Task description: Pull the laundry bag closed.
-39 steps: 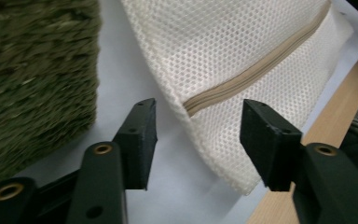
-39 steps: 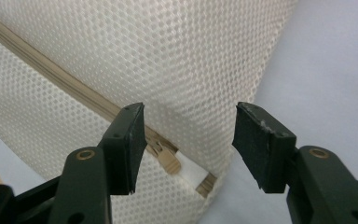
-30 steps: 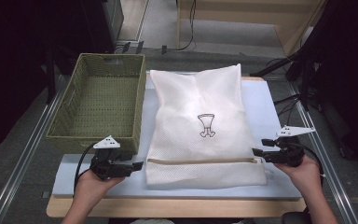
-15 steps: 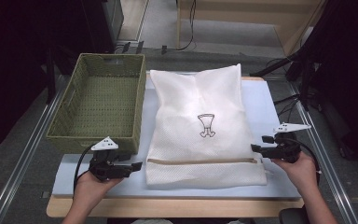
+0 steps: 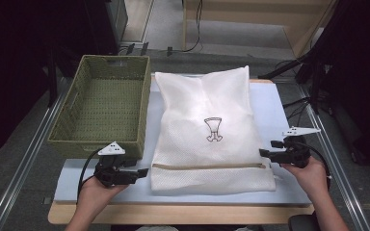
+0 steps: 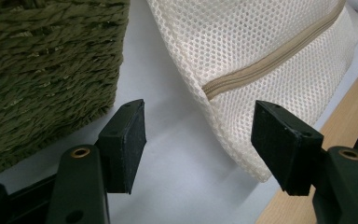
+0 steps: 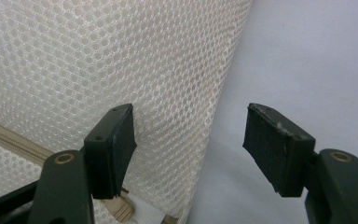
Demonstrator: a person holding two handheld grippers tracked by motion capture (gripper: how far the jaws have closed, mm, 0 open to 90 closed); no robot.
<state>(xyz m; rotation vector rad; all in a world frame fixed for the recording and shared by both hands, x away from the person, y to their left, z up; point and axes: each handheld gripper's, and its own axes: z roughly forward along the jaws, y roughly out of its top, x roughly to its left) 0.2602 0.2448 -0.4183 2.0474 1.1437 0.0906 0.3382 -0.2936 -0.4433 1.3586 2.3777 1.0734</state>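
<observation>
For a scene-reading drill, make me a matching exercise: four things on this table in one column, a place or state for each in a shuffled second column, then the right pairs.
Things:
1. mesh laundry bag
2. woven basket
3. left gripper
4. right gripper

Places or states:
A. olive green, at the table's left
B. open, at the bag's near left corner
C. white, lying flat, zip closed
D. open, astride the bag's right edge

Pairs: 1-C, 2-A, 3-B, 4-D

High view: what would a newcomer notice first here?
A large white mesh bag lies flat in the middle of the table, a small emblem on it and a beige zipper near its front edge. Left of it stands an empty green woven basket. Two open grippers, left and right, flank the bag's front corners.
</observation>
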